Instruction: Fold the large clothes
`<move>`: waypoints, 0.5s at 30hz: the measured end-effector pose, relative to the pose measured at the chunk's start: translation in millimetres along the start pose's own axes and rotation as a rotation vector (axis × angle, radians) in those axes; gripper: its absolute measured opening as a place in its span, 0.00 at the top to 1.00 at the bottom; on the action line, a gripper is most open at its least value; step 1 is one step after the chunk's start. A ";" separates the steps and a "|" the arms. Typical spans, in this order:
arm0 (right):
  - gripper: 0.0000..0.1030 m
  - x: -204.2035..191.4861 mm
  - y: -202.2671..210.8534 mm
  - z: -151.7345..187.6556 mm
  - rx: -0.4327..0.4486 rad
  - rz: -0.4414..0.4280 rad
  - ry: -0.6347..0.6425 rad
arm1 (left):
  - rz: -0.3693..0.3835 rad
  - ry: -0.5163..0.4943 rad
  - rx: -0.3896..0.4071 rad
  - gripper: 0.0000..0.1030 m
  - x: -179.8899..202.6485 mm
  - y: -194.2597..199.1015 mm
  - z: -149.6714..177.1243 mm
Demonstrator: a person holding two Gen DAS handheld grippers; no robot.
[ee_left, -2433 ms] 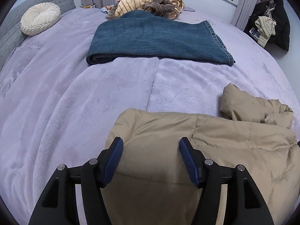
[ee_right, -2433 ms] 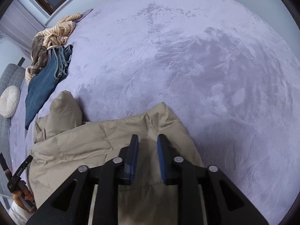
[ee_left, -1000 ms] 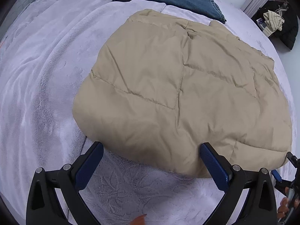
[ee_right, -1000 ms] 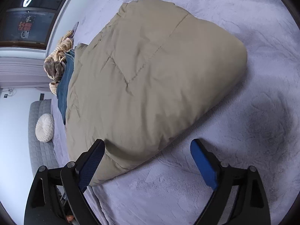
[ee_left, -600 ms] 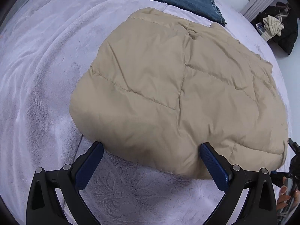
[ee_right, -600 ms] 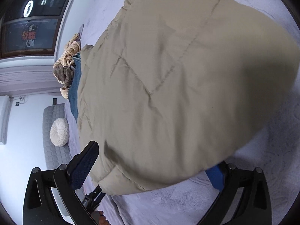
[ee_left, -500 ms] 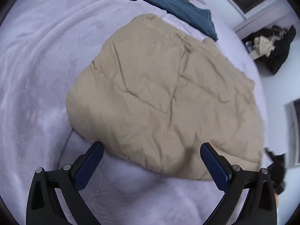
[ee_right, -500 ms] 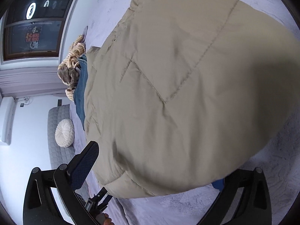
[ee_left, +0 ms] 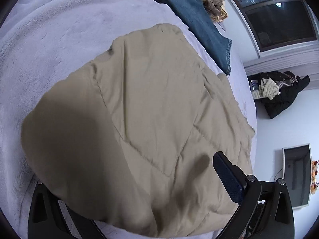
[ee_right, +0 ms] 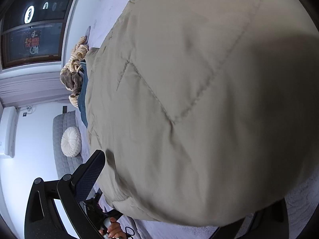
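Observation:
A beige quilted jacket (ee_left: 151, 107) lies folded on the lavender bed cover (ee_left: 59, 35). In the left wrist view my left gripper (ee_left: 131, 175) stands wide open over the jacket's near edge. Its right finger (ee_left: 227, 177) rests above the fabric, and its left finger is hidden behind the jacket's bulge. In the right wrist view the jacket (ee_right: 199, 91) fills most of the picture. My right gripper (ee_right: 179, 187) is wide open at the near edge, with its left finger (ee_right: 90, 174) in sight and the other finger hidden by the fabric. Neither gripper's pads press on the cloth.
Folded blue jeans (ee_left: 199, 22) and a heap of striped and brown clothes (ee_left: 211, 2) lie beyond the jacket. A black coat (ee_left: 283, 97) hangs past the bed's right edge. A round white cushion (ee_right: 70, 141) leans on a grey headboard (ee_right: 59, 159). A hand (ee_right: 113, 229) shows at the bottom.
Both grippers have sunk closer to the jacket's near edge and rolled. The fabric now covers one finger of each. The right gripper, nearly shut at first, stands wide open.

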State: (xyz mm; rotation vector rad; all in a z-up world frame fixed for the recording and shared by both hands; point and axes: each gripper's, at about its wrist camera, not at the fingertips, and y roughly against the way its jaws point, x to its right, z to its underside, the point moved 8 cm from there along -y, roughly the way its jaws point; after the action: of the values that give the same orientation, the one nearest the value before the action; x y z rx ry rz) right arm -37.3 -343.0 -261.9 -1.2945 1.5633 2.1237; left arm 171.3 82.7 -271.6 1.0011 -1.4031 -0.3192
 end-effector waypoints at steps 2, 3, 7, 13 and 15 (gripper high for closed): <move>0.00 2.0 -2.0 -3.0 0.006 -0.012 -0.028 | -0.023 0.029 0.025 0.01 -4.6 -4.4 -8.4; 0.00 4.0 -0.5 -1.8 0.009 -0.021 -0.040 | -0.038 0.040 0.036 0.12 -6.8 -6.6 -12.2; 0.00 5.9 3.5 -0.7 0.018 -0.044 -0.066 | -0.023 -0.021 0.017 0.67 -4.4 -6.8 -18.7; 0.62 6.2 9.7 0.8 0.046 -0.034 -0.084 | -0.100 -0.287 0.065 0.78 32.9 13.1 -16.8; 0.72 0.2 15.0 4.4 0.059 -0.026 -0.054 | -0.104 -0.342 0.077 0.79 38.8 23.6 -14.2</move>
State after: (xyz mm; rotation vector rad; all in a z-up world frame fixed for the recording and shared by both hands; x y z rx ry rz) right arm -48.9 -345.6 -251.8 -1.2216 1.5661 2.0637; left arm 183.6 74.0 -226.5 1.1228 -1.6836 -0.5364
